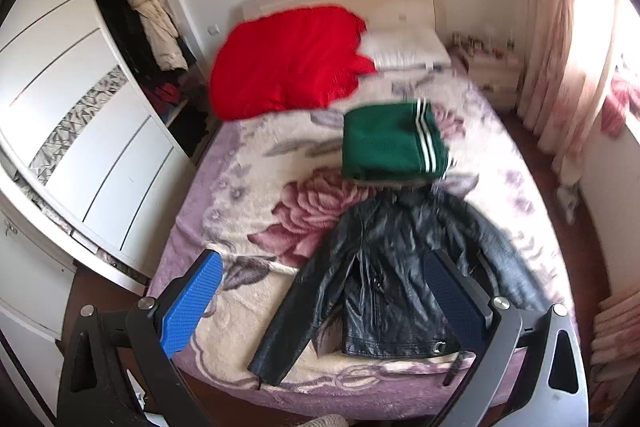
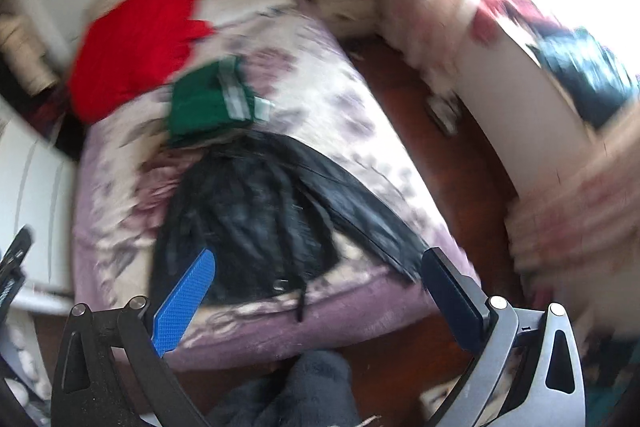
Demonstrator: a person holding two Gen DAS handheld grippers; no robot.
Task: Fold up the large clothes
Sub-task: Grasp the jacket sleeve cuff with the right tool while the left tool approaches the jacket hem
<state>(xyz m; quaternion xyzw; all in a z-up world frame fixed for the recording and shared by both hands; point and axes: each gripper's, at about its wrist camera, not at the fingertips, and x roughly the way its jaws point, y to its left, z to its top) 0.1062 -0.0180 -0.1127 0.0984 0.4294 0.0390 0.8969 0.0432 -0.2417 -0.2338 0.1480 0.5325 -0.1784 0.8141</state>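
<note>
Jacket (image 1: pixel 396 279) lies flat at bed (image 1: pixel 240 371) foot edge, collar-to-hem axis running away from both grippers, left gripper (image 1: pixel 324 303) and right gripper (image 2: pixel 316 303) both spread apart, empty, above near hem.

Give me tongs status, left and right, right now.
Left tongs: open, holding nothing, above the black leather jacket on the bed.
Right tongs: open, holding nothing, also over the jacket.
</note>
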